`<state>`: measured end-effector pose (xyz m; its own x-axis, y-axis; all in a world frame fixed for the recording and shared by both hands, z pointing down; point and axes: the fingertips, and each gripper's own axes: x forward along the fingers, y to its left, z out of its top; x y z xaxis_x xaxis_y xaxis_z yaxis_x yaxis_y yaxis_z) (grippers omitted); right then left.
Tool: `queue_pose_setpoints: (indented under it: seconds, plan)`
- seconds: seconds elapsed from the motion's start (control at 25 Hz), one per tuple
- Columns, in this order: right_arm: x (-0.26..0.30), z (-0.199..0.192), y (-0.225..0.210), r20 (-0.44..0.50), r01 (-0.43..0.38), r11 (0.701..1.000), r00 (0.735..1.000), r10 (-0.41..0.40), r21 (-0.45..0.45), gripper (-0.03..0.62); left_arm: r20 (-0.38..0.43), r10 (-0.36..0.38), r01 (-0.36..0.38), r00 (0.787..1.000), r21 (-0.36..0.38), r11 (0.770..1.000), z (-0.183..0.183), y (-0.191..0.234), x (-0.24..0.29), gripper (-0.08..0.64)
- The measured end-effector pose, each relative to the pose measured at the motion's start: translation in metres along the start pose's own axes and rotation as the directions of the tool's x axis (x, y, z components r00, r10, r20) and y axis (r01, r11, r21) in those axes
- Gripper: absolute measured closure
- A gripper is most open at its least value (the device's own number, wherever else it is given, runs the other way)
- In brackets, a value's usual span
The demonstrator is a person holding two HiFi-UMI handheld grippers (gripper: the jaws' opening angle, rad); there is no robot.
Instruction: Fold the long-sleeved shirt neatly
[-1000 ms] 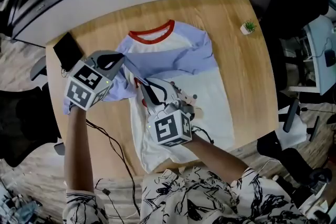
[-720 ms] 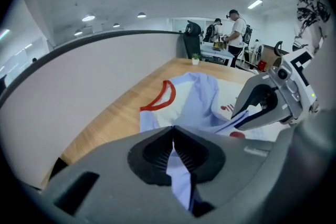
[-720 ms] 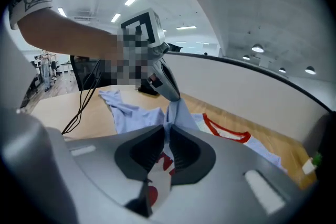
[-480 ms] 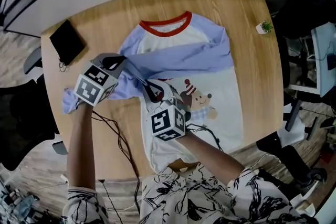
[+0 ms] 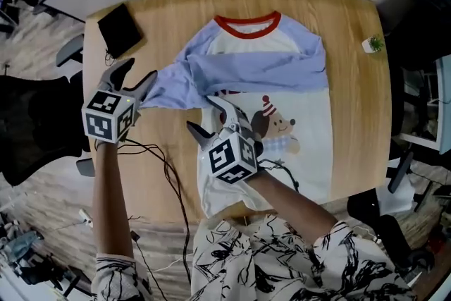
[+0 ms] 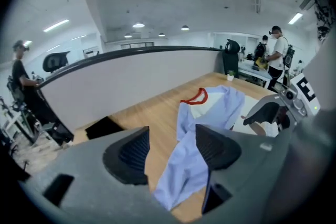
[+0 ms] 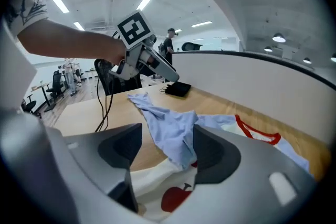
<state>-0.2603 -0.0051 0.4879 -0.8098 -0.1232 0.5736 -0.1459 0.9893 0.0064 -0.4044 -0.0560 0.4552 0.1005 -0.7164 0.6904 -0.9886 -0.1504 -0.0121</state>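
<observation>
Both left gripper (image 5: 134, 75) and right gripper (image 5: 206, 116) have fingers apart, just opened; blue sleeve (image 5: 176, 87) lies slack between each pair, stretched toward 9 o'clock from shirt (image 5: 306, 127) on surface (image 5: 162, 17).

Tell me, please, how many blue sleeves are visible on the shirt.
2. The folded sleeve lies across the chest of the shirt; the outstretched sleeve lies on the table, ending beside the open left gripper.

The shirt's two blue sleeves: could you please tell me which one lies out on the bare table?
The sleeve on the side of the black pouch: it trails off the shirt onto the wood, while the other sleeve is folded across the chest.
</observation>
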Motion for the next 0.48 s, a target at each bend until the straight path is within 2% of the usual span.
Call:
queue_pose_setpoints:
  seconds: [0.16,0.28,0.4,0.48]
  plan:
    - [0.002,0.029,0.022,0.021,-0.037,0.997,0.999,0.039,-0.070,0.279,-0.003,0.111,-0.111,0.994,-0.061,0.992,-0.034,0.022,-0.071,0.278]
    - [0.021,0.055,0.038,0.009,-0.095,0.987,0.995,0.097,-0.132,0.285,-0.019,0.173,-0.174,0.985,-0.110,0.979,-0.080,0.039,-0.106,0.278]
    - [0.054,0.084,0.060,-0.006,-0.145,0.968,0.989,0.147,-0.202,0.294,-0.044,0.200,-0.204,0.979,-0.126,0.971,-0.127,0.063,-0.126,0.281]
    - [0.082,0.097,0.074,-0.027,-0.164,0.956,0.986,0.163,-0.243,0.296,-0.055,0.189,-0.195,0.980,-0.130,0.972,-0.154,0.077,-0.128,0.281]
